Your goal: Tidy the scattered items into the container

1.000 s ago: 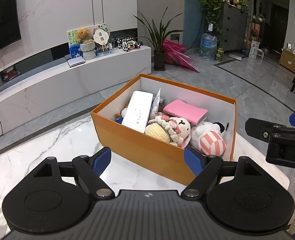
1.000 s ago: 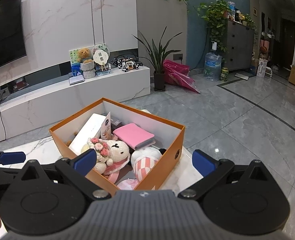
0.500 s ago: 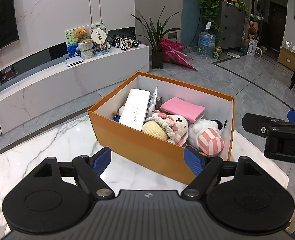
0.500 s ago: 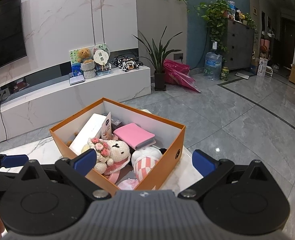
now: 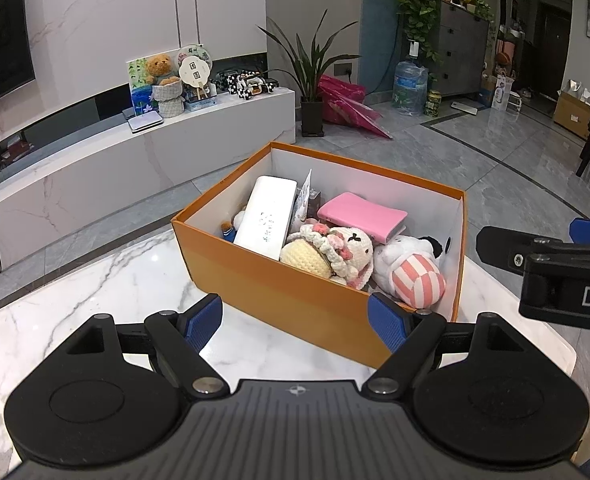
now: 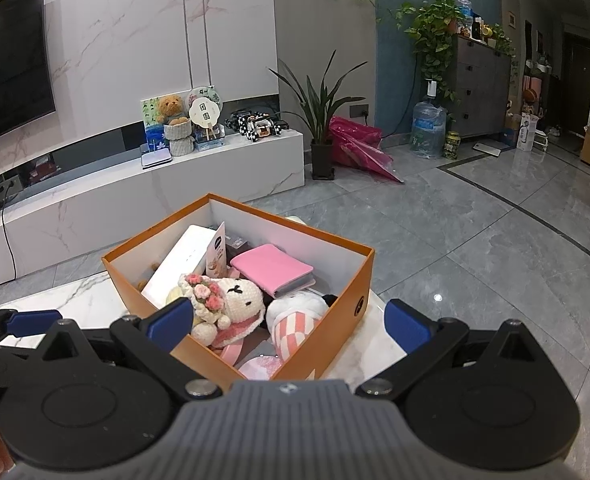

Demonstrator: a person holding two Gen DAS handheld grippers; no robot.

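While both claws gape empty, orange box [image 5: 295,300] sits just ahead, toys inside.

Both grippers, left gripper [image 5: 295,318] and right gripper [image 6: 289,322], wide apart, empty

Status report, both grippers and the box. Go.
Left gripper open, empty. Right gripper open, empty. Orange box on marble table, packed with toys. Nothing in the way.

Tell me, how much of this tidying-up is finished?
Nearly all, it seems. The orange box already holds the white case, pink wallet, crocheted doll and striped plush. Nothing is in hand: the left gripper and right gripper both stand open and empty. No loose item shows on the visible part of the marble table.
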